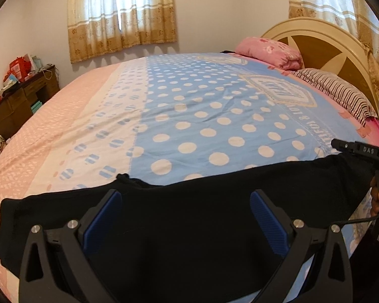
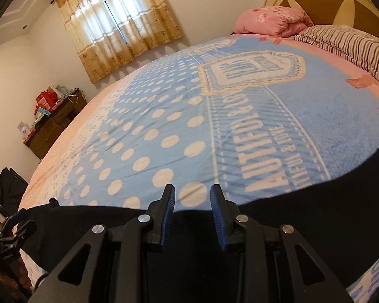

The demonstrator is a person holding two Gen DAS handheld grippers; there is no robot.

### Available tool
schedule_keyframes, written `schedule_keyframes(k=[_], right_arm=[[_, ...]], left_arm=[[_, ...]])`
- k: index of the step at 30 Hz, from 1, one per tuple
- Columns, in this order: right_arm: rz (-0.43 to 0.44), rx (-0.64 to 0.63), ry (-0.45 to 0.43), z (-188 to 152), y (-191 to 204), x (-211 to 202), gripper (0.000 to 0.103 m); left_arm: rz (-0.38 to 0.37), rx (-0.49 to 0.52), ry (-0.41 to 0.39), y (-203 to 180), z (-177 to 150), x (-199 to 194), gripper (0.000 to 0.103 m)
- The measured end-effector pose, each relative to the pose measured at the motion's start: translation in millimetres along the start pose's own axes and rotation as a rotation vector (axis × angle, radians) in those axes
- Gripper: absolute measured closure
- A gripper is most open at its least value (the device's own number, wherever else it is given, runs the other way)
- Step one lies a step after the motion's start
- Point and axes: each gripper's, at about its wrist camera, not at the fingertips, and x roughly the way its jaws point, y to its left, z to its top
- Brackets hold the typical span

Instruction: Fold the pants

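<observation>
The black pants [image 1: 189, 217] are spread flat along the near edge of the bed [image 1: 164, 106], stretched lengthwise from left to right. The dark fabric shows few wrinkles. A small bump of cloth or cord is seen on the far edge near the left end, where the waistband appears to lie.

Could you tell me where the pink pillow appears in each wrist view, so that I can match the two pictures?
Left wrist view: the pink pillow lies upper right of centre, at the head of the bed, left of the headboard.
Right wrist view: it sits near the top, right of centre.
Shared landmark: the striped pillow, just right of it in both.
</observation>
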Motion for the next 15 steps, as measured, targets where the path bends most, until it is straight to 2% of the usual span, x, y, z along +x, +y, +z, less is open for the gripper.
schedule_keyframes(k=[7, 15], right_arm=[[-0.063, 0.041, -0.011, -1, -24, -11, 0.072], [-0.146, 0.079, -0.009, -5, -45, -15, 0.072]], left_arm=[[-0.066, 0.01, 0.008, -16, 14, 17, 0.0], [-0.095, 0.063, 0.004, -30, 32, 25, 0.0]])
